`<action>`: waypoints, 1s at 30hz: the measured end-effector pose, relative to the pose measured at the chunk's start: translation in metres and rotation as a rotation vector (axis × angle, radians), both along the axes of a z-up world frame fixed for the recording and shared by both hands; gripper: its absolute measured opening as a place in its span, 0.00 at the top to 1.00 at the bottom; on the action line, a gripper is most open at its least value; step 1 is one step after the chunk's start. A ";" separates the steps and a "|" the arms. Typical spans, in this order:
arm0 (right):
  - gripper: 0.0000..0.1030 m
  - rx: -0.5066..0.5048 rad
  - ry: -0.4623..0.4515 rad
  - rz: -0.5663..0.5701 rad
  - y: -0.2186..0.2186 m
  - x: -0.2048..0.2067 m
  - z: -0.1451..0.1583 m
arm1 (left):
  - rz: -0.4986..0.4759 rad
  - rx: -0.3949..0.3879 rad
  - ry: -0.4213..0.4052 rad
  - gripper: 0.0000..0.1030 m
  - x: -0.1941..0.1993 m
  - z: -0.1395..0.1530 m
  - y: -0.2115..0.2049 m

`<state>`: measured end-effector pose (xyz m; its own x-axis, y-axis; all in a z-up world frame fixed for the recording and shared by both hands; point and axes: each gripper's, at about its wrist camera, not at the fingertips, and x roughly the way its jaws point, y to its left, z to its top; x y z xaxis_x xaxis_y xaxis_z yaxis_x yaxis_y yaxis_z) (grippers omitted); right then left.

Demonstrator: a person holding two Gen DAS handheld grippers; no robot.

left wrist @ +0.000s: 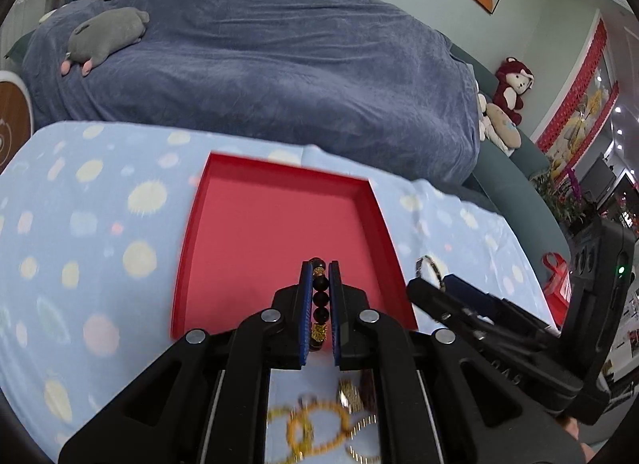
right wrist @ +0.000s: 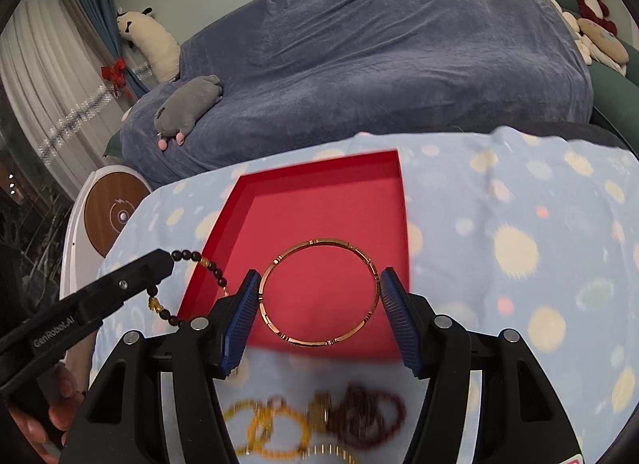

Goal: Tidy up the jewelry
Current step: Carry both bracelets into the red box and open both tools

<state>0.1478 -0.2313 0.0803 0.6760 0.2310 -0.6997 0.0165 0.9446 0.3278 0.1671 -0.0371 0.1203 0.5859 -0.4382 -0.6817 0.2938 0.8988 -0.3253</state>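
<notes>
Your left gripper (left wrist: 319, 288) is clamped on a black bead bracelet (left wrist: 320, 304): round, glossy dark beads broken by small gold charms, the pinched stretch running straight along the ribbed blue pads (left wrist: 305, 304). From the right wrist view the rest of that strand loops free as an open ring beside the tray's left wall.

Your right gripper (right wrist: 319, 296) pinches a gold bangle (right wrist: 318, 291) across its width. It is a thin, rigid metal hoop, smooth and shiny, with short grooved segments around it. Its open face is turned toward the camera, and it hangs over the near part of the red tray (right wrist: 393, 184).

The tray is a shallow rectangle with low upright walls and a flat matte floor, its long axis running away from you. It sits on a soft pale-blue cloth (right wrist: 519, 224) printed with fuzzy pastel dots.

Below both grippers, on the cloth, lies a blurred heap of yellow bead bracelets (right wrist: 275, 430) and dark-red bead bracelets (right wrist: 371, 410), overlapping one another.
</notes>
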 end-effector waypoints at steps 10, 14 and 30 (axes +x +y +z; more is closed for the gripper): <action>0.43 -0.044 0.098 -0.011 -0.003 0.118 -0.037 | 0.030 0.031 0.068 0.92 0.116 -0.035 -0.015; 0.42 -0.070 0.132 -0.004 -0.002 0.138 -0.052 | 0.036 0.055 0.109 0.92 0.136 -0.054 -0.019; 0.32 -0.054 0.039 -0.066 -0.024 0.065 -0.019 | 0.118 0.100 0.035 0.42 0.079 -0.037 0.019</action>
